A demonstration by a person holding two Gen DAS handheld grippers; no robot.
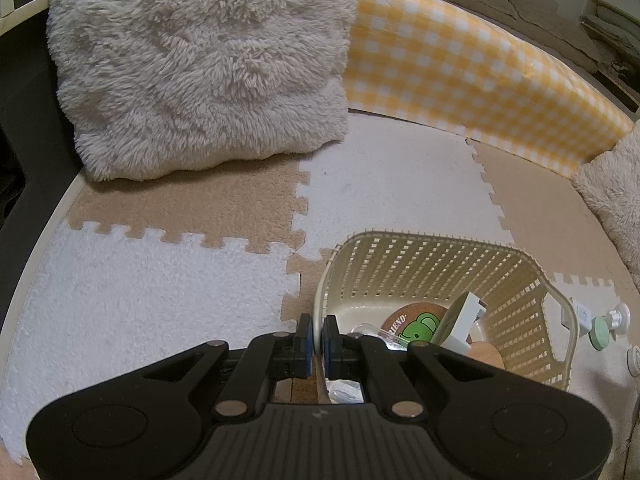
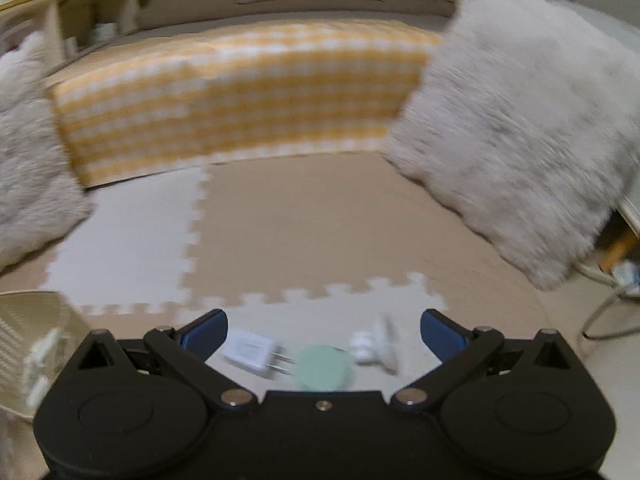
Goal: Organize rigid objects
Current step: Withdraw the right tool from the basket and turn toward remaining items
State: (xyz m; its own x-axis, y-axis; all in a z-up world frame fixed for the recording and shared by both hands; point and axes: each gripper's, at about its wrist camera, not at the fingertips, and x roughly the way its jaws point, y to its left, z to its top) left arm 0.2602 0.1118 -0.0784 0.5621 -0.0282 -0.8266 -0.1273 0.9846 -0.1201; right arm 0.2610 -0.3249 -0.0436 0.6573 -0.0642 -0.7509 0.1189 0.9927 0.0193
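1. The left gripper (image 1: 317, 334) is clamped on the near rim of the cream lattice basket (image 1: 532, 312), one blue pad outside the wall and one inside.
2. Inside the basket lie a round cork coaster with a green bear print (image 1: 416, 326), a white box (image 1: 466, 320) leaning against the right wall, a wooden disc (image 1: 486, 356) under that box, and a clear item near the pads that is too hidden to name.
3. The basket stands on a floor of white and tan puzzle mats (image 1: 380, 184).
4. Beyond the basket, a shaggy cream cushion (image 1: 200, 68) leans beside a yellow checked cushion (image 1: 460, 64).
5. Just outside the basket's right wall lie a white plug adapter (image 2: 250, 352), a mint green disc (image 2: 322, 368) and a white knobbed piece (image 2: 376, 346), close together on the mat.
6. The right gripper (image 2: 324, 336) has its jaws spread wide over these three items, gripping none of them; its view is blurred.
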